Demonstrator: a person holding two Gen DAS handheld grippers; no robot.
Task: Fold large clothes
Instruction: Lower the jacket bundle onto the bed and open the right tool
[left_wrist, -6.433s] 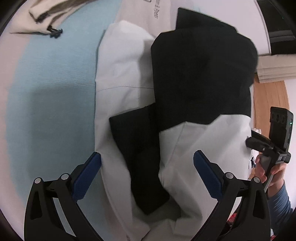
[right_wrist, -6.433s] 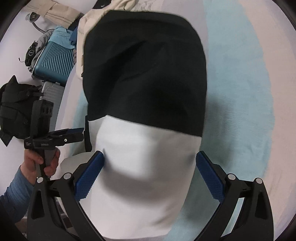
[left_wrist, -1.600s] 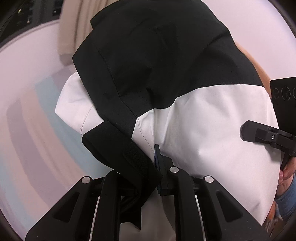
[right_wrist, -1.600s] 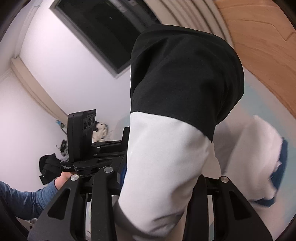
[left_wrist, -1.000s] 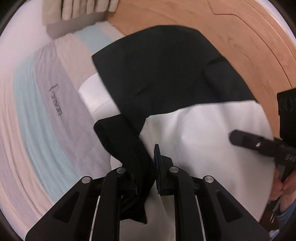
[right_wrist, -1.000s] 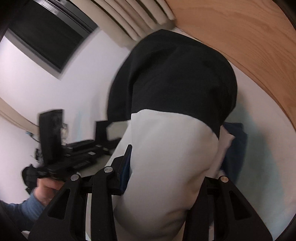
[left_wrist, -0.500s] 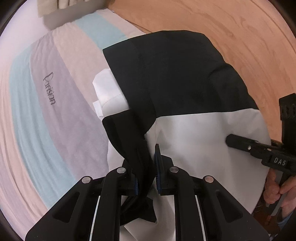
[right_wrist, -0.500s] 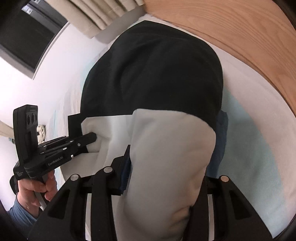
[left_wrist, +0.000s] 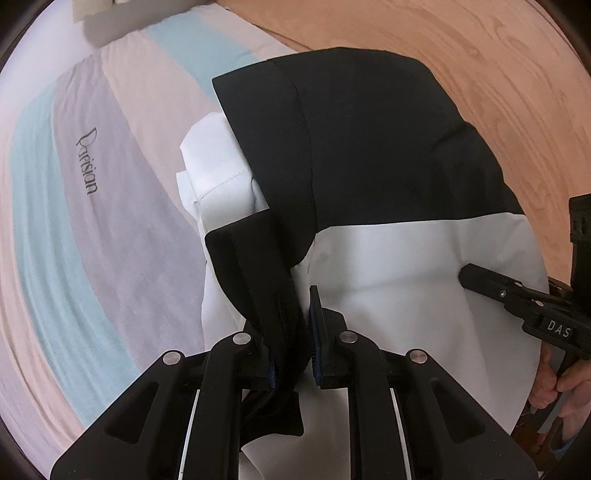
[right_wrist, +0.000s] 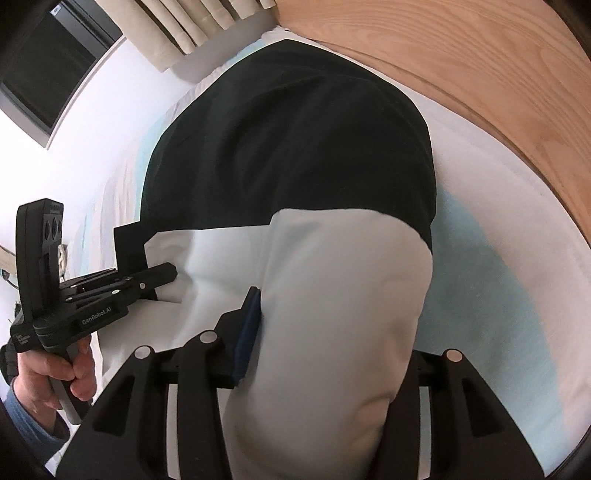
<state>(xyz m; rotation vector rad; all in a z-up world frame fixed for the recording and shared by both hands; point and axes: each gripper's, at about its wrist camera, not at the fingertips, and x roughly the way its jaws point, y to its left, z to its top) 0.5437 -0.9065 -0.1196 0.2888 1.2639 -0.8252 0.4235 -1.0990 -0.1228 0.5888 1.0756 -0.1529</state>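
Observation:
A folded black and white garment (left_wrist: 369, 192) hangs between my two grippers, low over the striped bed. My left gripper (left_wrist: 291, 332) is shut on a black fold at the garment's near left edge. My right gripper (right_wrist: 325, 332) is shut on the thick white near edge (right_wrist: 332, 295); the cloth bulges over it and hides one finger. Each gripper shows in the other's view: the right at the white edge (left_wrist: 517, 295), the left at the black corner (right_wrist: 122, 284).
The bed sheet (left_wrist: 92, 221) has pink, grey and blue stripes with printed lettering. A wooden headboard (left_wrist: 480, 55) curves past the garment's far side. Beige curtains (right_wrist: 177, 29) and a dark window (right_wrist: 44, 66) stand beyond the bed.
Both grippers shut on the garment, lifted it and carried it toward the headboard end. In the last second it has come down closer to the sheet.

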